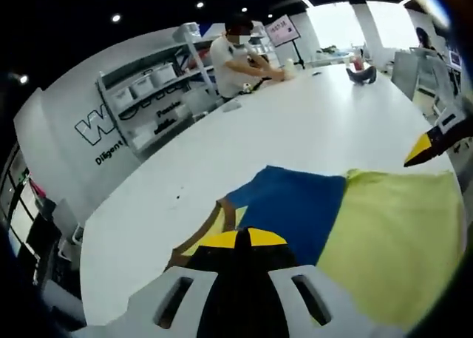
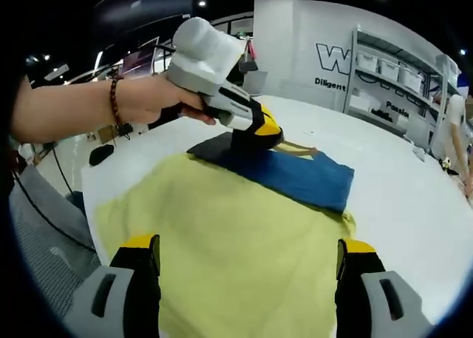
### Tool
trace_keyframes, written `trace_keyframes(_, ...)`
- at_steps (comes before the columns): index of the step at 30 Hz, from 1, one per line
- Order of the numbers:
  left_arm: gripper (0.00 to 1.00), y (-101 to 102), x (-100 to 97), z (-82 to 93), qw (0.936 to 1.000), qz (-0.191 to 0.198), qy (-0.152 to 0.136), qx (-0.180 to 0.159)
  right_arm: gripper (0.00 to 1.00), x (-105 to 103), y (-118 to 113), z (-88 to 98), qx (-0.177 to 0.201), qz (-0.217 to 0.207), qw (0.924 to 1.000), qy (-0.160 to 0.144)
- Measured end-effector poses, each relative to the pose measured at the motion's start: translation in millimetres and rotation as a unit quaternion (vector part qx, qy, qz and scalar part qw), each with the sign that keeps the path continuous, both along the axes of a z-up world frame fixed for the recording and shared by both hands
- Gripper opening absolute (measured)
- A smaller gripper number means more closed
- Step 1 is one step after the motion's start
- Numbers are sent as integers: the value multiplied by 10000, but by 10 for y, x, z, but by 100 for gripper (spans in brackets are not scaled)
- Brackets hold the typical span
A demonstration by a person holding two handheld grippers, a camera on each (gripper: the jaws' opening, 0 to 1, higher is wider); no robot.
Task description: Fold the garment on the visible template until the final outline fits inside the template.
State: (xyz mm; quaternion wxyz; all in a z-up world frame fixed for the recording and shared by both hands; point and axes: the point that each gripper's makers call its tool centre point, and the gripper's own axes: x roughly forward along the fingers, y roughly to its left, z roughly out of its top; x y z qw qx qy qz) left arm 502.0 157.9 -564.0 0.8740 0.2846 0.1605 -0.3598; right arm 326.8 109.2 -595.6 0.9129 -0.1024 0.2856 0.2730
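Where white table [image 1: 244,142] meets shelving [image 1: 159,86], left gripper [image 2: 255,138] fingers pinch garment [image 2: 244,257]; right gripper [image 2: 247,268] fingers spread, empty.

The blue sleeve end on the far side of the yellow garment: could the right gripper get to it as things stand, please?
Probably yes. The right gripper is open above the yellow garment, with bare cloth between it and the blue sleeve. The left gripper is shut on the blue sleeve's other end, so it crowds that side only.
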Motion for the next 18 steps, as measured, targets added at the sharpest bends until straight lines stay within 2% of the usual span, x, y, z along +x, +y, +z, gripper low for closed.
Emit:
trace_keyframes(8,3,-69,-10,-175,9998,-97,138,105,98,-4,-29,-44,10,-46,9999,94)
trace_keyframes(10,5,-132,-15,-209,9992,-138,334,-174,98,-15,-16,-68,-22,-9,9999,127)
trace_keyframes(14,2,-155,-47,-288,9992,-231,311,-21,98,-23,-25,-89,-41,-17,9999,158)
trace_keyframes(18,8,-168,-77,-303,9991,-270,314,-81,98,-14,-45,-91,-24,-67,9998,171)
